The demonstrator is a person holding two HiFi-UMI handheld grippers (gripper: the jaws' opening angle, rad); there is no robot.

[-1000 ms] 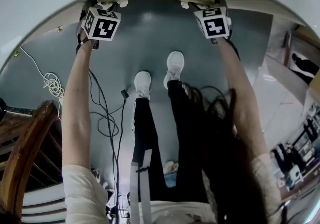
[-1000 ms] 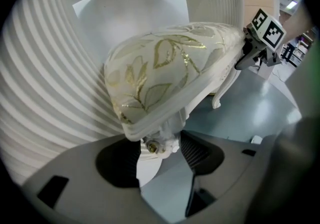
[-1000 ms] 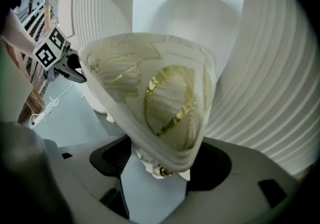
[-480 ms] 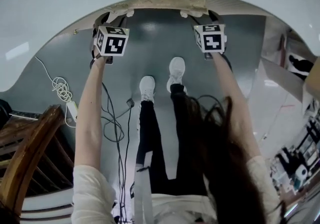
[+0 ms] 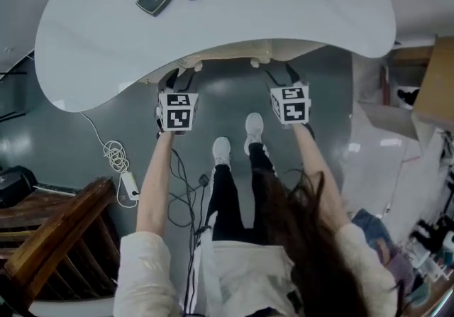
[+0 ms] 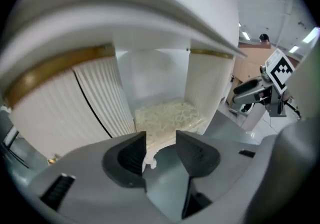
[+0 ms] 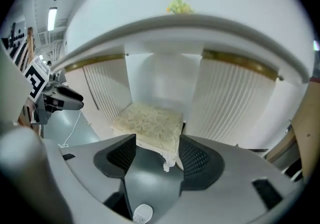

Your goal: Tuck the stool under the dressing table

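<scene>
Stool (image 7: pixel 147 123) sits tucked under the dressing table (image 5: pixel 213 18), at twelve o'clock from left gripper (image 6: pixel 161 144) and right gripper (image 7: pixel 156 145). Both jaws are apart and empty, having just closed slightly. Tucking looks finished; next, simply back away.

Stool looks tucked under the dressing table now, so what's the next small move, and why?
Probably pull both grippers back and stop. The stool sits in the recess under the dressing table, and the left gripper and right gripper hang clear of it, their jaws open, having just closed a little with nothing between them.
</scene>
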